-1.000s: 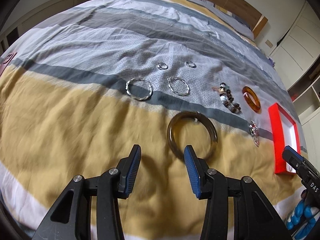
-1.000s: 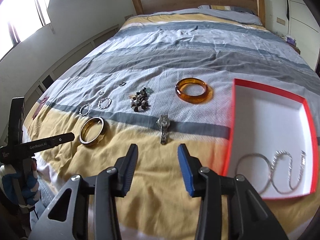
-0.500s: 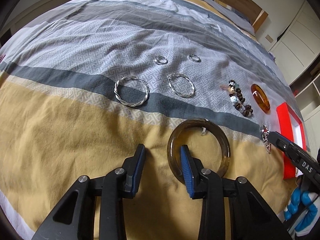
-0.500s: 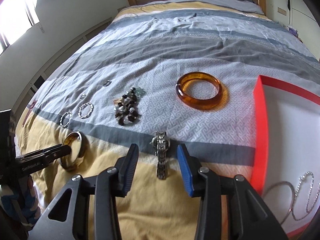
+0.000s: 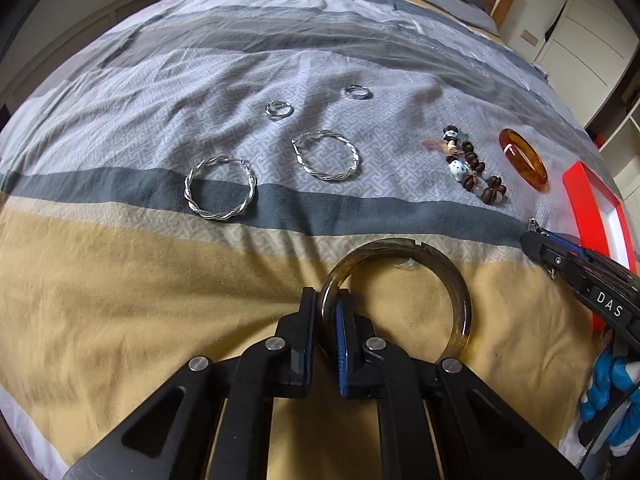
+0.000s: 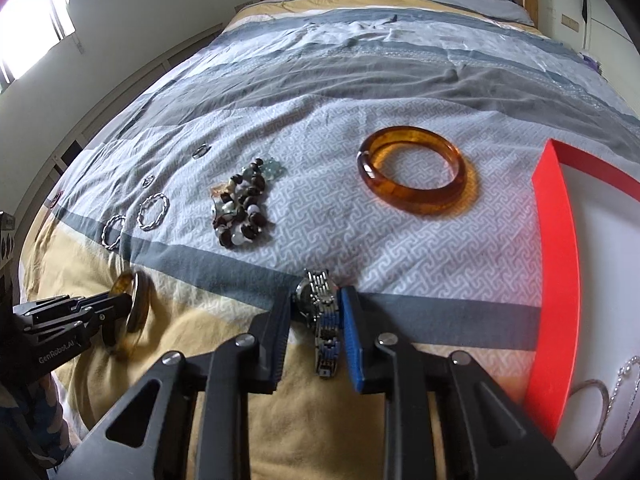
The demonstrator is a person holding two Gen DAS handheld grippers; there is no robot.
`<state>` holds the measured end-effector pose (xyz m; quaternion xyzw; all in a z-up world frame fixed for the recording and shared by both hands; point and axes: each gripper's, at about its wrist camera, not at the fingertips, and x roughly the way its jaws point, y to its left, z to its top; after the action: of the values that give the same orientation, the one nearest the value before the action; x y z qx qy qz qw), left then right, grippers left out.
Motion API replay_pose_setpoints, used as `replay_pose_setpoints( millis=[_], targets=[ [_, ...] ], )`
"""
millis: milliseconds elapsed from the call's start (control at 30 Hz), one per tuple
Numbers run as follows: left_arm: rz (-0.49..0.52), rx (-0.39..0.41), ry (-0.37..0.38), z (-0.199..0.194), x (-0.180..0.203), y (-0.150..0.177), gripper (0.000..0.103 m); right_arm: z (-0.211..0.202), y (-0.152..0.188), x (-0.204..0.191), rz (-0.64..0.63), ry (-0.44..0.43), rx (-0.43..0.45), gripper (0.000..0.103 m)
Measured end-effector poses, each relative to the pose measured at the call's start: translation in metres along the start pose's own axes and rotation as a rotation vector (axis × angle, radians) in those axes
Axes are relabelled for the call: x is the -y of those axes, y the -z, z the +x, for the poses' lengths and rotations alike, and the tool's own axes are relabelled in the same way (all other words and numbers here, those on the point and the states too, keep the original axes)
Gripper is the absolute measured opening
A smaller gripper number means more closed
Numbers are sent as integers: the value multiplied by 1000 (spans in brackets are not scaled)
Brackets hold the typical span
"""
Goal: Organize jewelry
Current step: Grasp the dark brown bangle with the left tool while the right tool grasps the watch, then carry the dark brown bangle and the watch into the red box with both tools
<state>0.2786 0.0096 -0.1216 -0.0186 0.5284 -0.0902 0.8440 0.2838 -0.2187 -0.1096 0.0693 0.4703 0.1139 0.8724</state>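
My left gripper [image 5: 326, 296] is closing, and its pads pinch the near rim of a brown translucent bangle [image 5: 460, 292] on the yellow band of the bedspread. In the right wrist view that bangle [image 6: 138, 312] stands tilted on edge at the left gripper [image 6: 124, 304]. My right gripper [image 6: 316, 296] is closing around a silver wristwatch [image 6: 326, 320] that lies on the bed, with a pad against each side of it. From the left wrist view, only the tip of the right gripper [image 5: 532, 240] shows at the right edge.
An amber bangle [image 6: 412, 176] and a beaded bracelet [image 6: 240, 208] lie beyond the watch. Two twisted silver hoops [image 5: 250, 196] [image 5: 354, 160] and two small rings [image 5: 279, 110] [image 5: 359, 92] lie further left. At the right sits a red-rimmed white box [image 6: 556, 280] holding silver chains [image 6: 624, 400].
Both grippers came down and forward over the bed. The left jaws shut onto the brown bangle's rim. The right jaws narrowed around the wristwatch.
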Motion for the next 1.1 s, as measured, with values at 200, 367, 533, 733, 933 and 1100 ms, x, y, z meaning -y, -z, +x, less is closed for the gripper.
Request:
replay_pose_setpoints(
  millis=[200, 367, 533, 733, 933, 1100],
  targets=[
    [-18, 22, 14, -13, 0, 2, 8, -13, 3, -2, -2, -14, 12, 23],
    [-8, 42, 11, -29, 5, 6, 8, -33, 6, -7, -8, -28, 38, 23],
    [4, 70, -7, -49, 7, 12, 8, -58, 10, -16, -22, -37, 69, 23],
    [10, 102, -19, -74, 8, 22, 8, -88, 21, -27, -33, -46, 99, 23],
    [26, 133, -20, -100, 14, 35, 8, -121, 33, -35, -41, -48, 135, 23],
    [43, 155, -16, -118, 23, 44, 8, -149, 44, -35, -42, -37, 173, 23]
  ],
)
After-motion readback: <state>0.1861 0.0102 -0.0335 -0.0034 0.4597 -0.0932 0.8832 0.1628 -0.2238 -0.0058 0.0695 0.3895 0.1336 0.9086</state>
